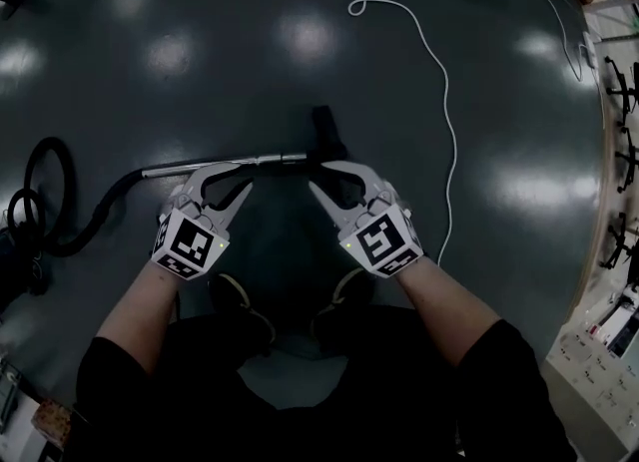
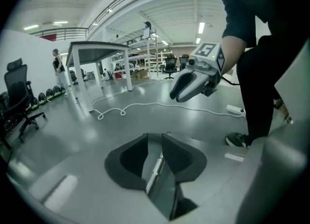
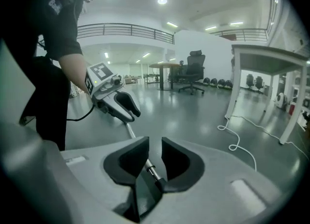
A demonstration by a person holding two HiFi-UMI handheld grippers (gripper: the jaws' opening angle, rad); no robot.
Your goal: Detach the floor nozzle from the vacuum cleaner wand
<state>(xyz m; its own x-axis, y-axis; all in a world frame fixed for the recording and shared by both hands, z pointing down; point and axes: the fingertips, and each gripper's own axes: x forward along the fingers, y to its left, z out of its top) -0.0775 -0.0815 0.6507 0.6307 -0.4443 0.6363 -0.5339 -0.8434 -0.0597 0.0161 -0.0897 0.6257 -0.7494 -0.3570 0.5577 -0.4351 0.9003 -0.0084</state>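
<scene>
**Floor** (image 1: 150, 51): dark, glossy, smooth, mirroring the ceiling lights.

Lying on it:
- a metal vacuum wand (image 1: 275, 159), flat, running left to right
- a black floor nozzle (image 1: 326, 131) at the wand's right end
- a black hose (image 1: 55, 186) looping away from its left end
- a white cable (image 1: 440, 91) snaking past on the right
- a white power strip (image 2: 236, 109)

Standing on it:
- the person's shoes (image 1: 245, 310)
- a white-legged table (image 2: 97, 53)
- a black office chair (image 2: 17, 99)

You have no word, brand or number to read here. The white marker cube on the left (image 1: 194, 247), on your left gripper (image 1: 243, 175), and the white marker cube on the right (image 1: 384, 240), on your right gripper (image 1: 319, 176), bear black square patterns only, no letters or digits. The pale print on your dark sleeve (image 3: 54, 5) is too blurred to read.
</scene>
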